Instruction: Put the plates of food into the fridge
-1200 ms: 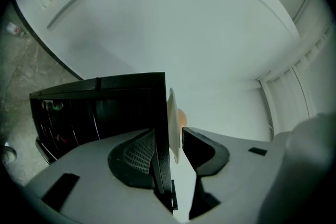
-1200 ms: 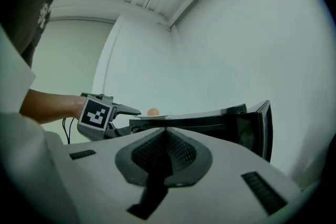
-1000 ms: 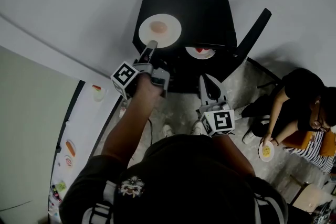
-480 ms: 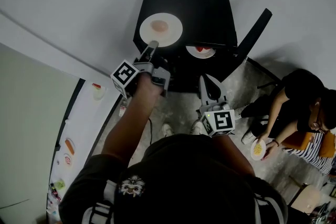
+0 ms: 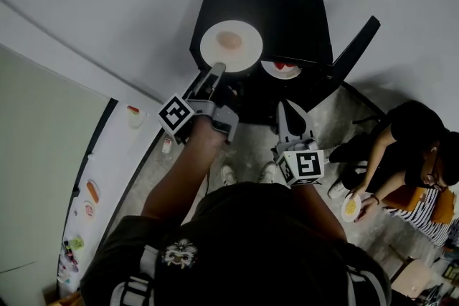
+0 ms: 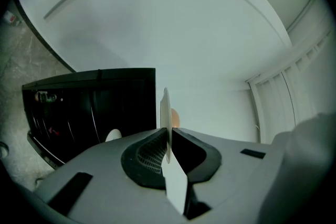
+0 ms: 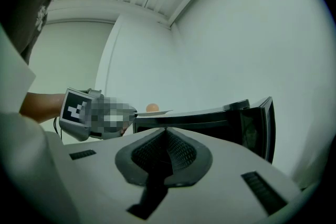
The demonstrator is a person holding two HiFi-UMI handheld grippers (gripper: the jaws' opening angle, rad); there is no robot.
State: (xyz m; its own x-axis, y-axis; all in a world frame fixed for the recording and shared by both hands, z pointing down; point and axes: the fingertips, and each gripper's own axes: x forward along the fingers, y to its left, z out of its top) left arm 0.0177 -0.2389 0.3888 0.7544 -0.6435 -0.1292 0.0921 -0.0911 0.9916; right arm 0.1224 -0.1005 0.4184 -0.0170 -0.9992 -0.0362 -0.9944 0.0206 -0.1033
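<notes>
No text, label, brand or number can be read anywhere.

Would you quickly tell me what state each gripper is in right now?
Left gripper: jaws have just been closing, now shut on the rim of the white plate.
Right gripper: shut, nothing between its jaws.

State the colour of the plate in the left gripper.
White: the plate shows best in the head view.
</notes>
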